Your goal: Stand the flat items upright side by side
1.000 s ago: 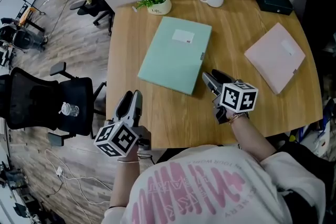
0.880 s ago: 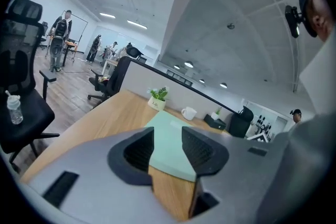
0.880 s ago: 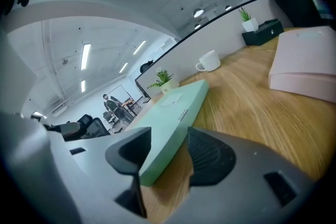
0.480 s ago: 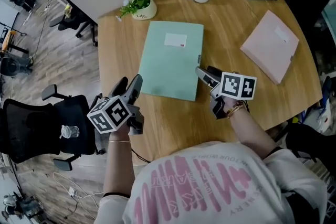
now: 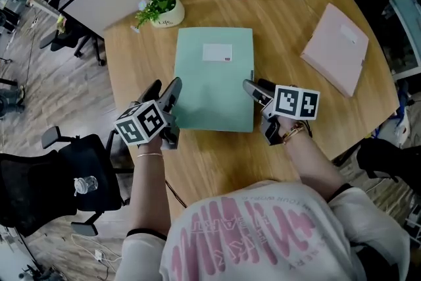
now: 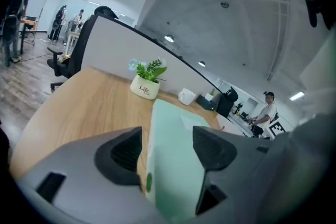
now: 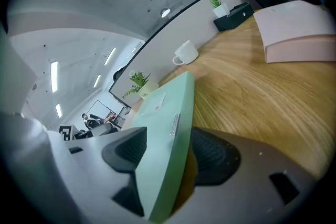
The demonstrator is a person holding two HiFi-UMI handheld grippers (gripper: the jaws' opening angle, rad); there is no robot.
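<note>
The green folder (image 5: 214,79) lies flat on the wooden table (image 5: 217,154), in the middle of the head view. The pink folder (image 5: 339,49) lies flat too, well apart from it at the upper right.

We have the left claw (image 5: 166,90) at the green folder's lower left corner and the right claw (image 5: 256,87) at its lower right corner. Both have just been opening. In each gripper view the folder's edge sits between the jaws, but a strip of table shows beside it, so we read both claws as apart around the folder and not yet clamped.

We judge the green folder to be a stiff box file. It has a real thickness at the edge, keeps a flat face, and is probably light enough for two claws. Its cover looks smooth, so it could slide in a loose grip. Our best hold is on the two long edges near the lower corners, where we already are, with both claws closing evenly so it does not twist.

Its long axis runs from the bottom of the head view to the top. The white label sits toward the top end, the short edge at the bottom faces us, and a small tag marks the right-hand long edge. The pink folder lies skewed, its long axis running from upper left to lower right.
</note>
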